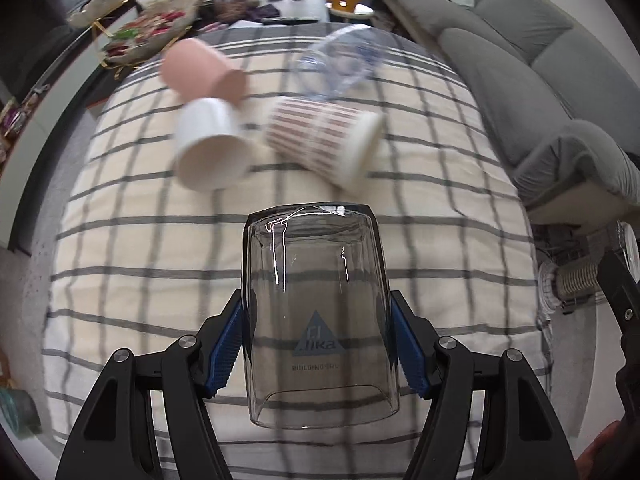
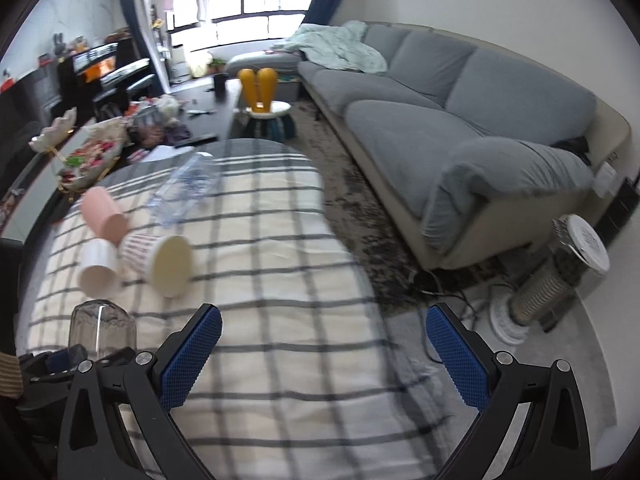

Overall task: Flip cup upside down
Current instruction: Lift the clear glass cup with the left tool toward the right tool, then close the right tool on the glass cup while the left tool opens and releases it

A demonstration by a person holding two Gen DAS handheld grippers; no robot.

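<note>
The clear glass cup [image 1: 318, 316] is clamped by the left tongs [image 1: 318, 344] above the checked tabletop [image 1: 120, 280], base forward, presumably for inverting, while the right tongs [image 2: 324, 352] are held released and empty.

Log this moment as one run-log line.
left gripper: shut on glass cup, base away from camera | right gripper: open | four cups lying on checked cloth
</note>
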